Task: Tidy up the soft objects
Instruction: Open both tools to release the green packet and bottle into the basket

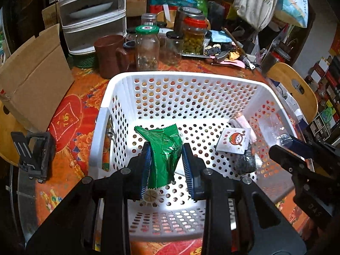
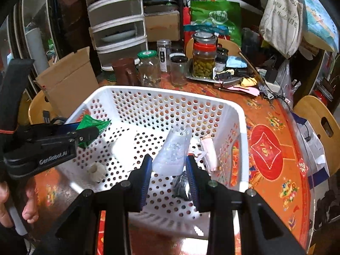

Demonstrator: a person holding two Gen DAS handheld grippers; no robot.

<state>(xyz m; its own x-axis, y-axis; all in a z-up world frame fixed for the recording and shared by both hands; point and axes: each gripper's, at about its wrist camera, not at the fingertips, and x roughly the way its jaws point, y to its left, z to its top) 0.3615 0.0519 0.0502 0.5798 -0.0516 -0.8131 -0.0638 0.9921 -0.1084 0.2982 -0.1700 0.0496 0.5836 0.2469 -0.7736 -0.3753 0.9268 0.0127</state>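
A white perforated basket [image 1: 187, 77] stands on the table. My left gripper [image 1: 166, 148] is shut on a green foil packet [image 1: 164, 150] and holds it inside the basket above its floor; the packet also shows in the right wrist view [image 2: 91, 123]. My right gripper [image 2: 170, 161] is shut on a clear plastic bag [image 2: 173, 153] over the basket's right half. On the basket floor lie a white sachet with a tomato face [image 1: 232, 140], a dark mesh pouch [image 1: 245, 163], a pink roll [image 2: 209, 155] and a small white ruffled piece [image 2: 96, 171].
Glass jars [image 1: 147, 46], a brown mug [image 1: 108, 55], a cardboard box [image 1: 31, 78] and a drawer unit [image 1: 91, 14] crowd the far side of the red patterned table [image 2: 267, 148]. A black clip holder [image 1: 34, 153] lies left of the basket. Wooden chairs [image 2: 318, 127] stand at the table's edge.
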